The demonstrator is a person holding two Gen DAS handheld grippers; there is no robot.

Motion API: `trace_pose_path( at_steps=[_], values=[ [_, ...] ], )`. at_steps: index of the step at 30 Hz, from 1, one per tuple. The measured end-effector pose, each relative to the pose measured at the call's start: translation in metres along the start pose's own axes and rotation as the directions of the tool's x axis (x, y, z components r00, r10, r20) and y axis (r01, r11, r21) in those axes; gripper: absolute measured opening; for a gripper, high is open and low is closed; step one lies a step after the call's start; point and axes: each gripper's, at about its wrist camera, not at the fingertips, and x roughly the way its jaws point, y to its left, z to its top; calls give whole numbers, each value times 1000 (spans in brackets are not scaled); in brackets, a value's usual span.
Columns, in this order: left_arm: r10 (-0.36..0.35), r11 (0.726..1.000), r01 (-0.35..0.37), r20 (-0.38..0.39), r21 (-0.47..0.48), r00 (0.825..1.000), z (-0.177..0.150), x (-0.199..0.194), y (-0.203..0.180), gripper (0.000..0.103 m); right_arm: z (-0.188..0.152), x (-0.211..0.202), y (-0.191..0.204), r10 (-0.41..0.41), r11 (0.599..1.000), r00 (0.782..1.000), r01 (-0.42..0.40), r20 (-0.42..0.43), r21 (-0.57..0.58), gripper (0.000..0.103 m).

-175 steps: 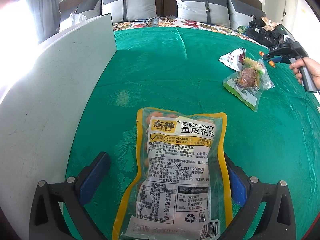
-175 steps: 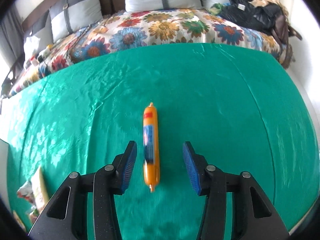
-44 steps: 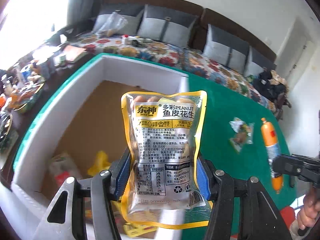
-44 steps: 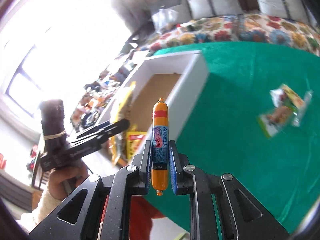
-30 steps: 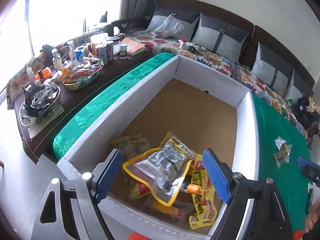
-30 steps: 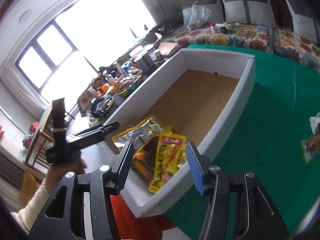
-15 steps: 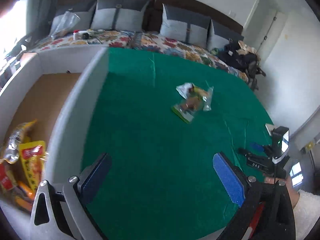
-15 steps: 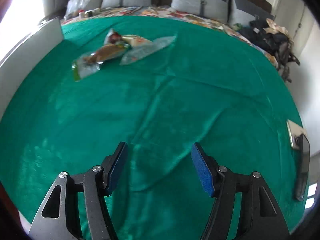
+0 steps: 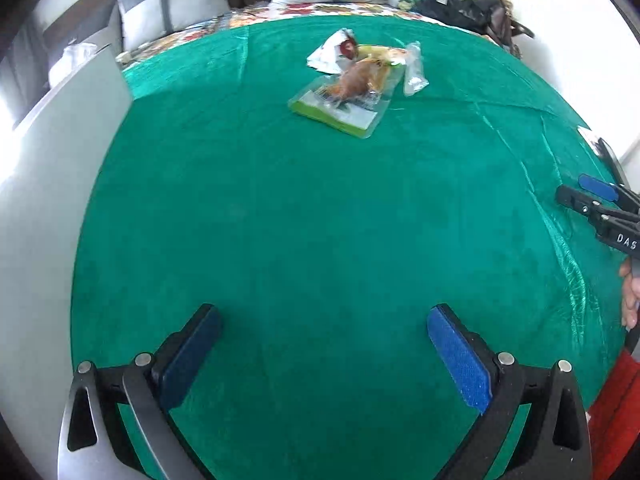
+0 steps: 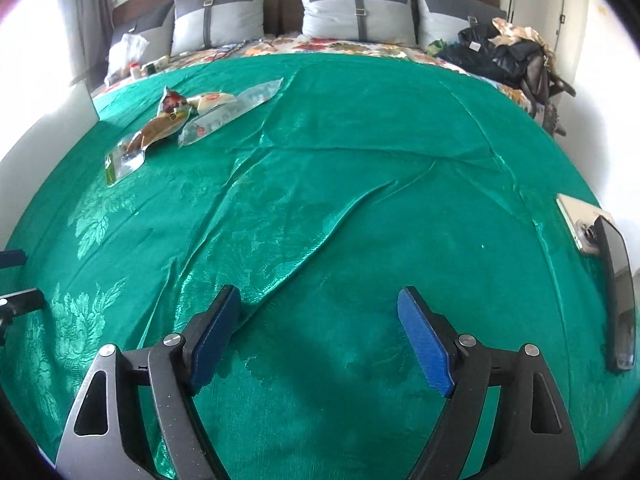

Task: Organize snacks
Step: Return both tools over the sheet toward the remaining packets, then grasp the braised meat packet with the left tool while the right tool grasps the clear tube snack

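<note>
A small pile of snack packets (image 9: pixel 356 80) lies on the green tablecloth (image 9: pixel 320 220) far ahead of my left gripper (image 9: pixel 322 320), which is open and empty. The pile also shows in the right wrist view (image 10: pixel 180 120), at the far left. A clear packet with a brown snack and green edge (image 9: pixel 344 98) lies nearest in the left wrist view. My right gripper (image 10: pixel 318 308) is open and empty over bare cloth. The right gripper also shows at the right edge of the left wrist view (image 9: pixel 600 204).
The white box wall (image 9: pixel 60 140) stands along the left of the table. Two phones (image 10: pixel 600 264) lie at the table's right edge. Behind the table are a bed with grey pillows (image 10: pixel 352 8) and dark clothes (image 10: pixel 504 56).
Both grippers let go of the peanut bag and the sausage into the white box, then swung back over the green table. In the last half second both views drew closer to the cloth.
</note>
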Motion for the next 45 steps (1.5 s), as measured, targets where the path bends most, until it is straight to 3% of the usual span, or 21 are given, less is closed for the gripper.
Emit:
trace_pose_path(
  at_steps=[6,8,12,17,20,22,23,26,29,34,38,40,45],
  values=[
    [-47,995,43,50,89,998,84,2,0,102,0,0,-1,1,1000,1000,-1,0,0,83],
    [-82,989,78,21,129,996,114,13,-5,102,0,0,-1,1,1000,1000,-1,0,0,84],
    [-59,967,67,-37,245,998,162,43,-20,102,-1,0,-2,4,1000,1000,-4,0,0,84],
    [-32,960,60,-105,274,994,191,80,-23,102,-2,1,-2,9,1000,1000,-9,-1,1,85],
    [-58,971,86,-132,222,990,195,94,-19,100,-2,1,-1,9,1000,1000,-9,-1,1,86],
    [-96,974,115,-104,195,990,194,90,-14,84,-2,1,-1,9,1000,1000,-9,-1,1,86],
    [-111,972,125,-82,198,990,192,86,-14,60,-2,1,-1,9,1000,1000,-9,-1,1,86],
    [-134,977,145,-79,154,988,180,77,-7,57,-2,1,-1,9,1000,1000,-9,-1,1,86],
    [-106,990,111,-61,83,993,154,60,2,57,-2,1,-1,9,1000,1000,-9,-1,1,86],
    [-11,986,4,-42,-168,999,82,16,38,58,-3,1,0,8,1000,1000,-8,-1,1,86],
    [107,968,-104,2,-230,994,41,3,63,60,-3,1,0,7,1000,1000,-7,-1,1,86],
    [132,960,-127,4,-249,991,28,6,71,61,-3,1,0,7,1000,1000,-7,-1,1,86],
    [198,949,-172,76,-263,977,17,14,81,88,-3,1,0,2,1000,1000,-2,-2,1,86]
  ],
)
